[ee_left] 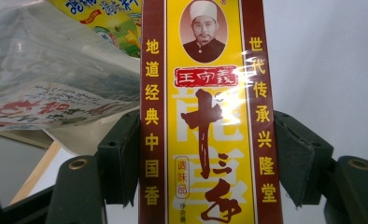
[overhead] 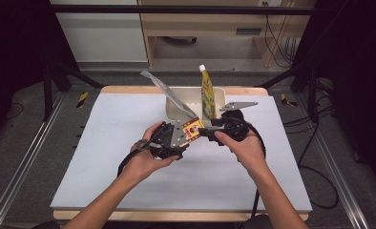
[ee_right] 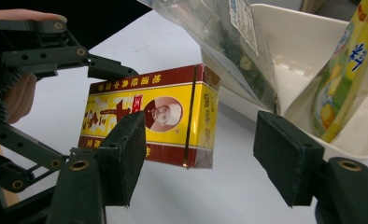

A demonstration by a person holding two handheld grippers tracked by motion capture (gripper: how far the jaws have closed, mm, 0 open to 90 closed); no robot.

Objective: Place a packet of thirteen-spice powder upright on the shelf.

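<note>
Above the white table (overhead: 105, 157), near its middle: a yellow-and-red box (overhead: 193, 128), held off the surface between the two grippers. Printed with red characters and a small portrait on the yellow face, dark red bands along the edges.

Left gripper (overhead: 169, 138) gripped in the left hand (overhead: 145, 155), jaws clamped on the box; in the left gripper view, both black pads pressed flat against the box (ee_left: 210, 140) at its two dark red sides, box standing upright between them. From the right gripper view, same box (ee_right: 149, 116) seen lying lengthwise, held at its far end by the left gripper (ee_right: 93, 70), clear of the table.

Right gripper (overhead: 219, 130) in the right hand (overhead: 243, 145), just beside the box's free end. Jaws apart, pads (ee_right: 126, 154) wide of each other, touching nothing; box lined up in the gap but farther off.

Behind the grippers, toward the table's far edge: a cream bin (overhead: 174, 102). Inside it, a yellow-green pouch (overhead: 207, 95) with a white cap, upright and leaning on the wall, and a clear bag (overhead: 169, 93) sticking up and out to the left. Bin (ee_right: 303, 42), pouch (ee_right: 345, 70) and bag (ee_right: 219, 37) close behind the box in the right gripper view.
</note>
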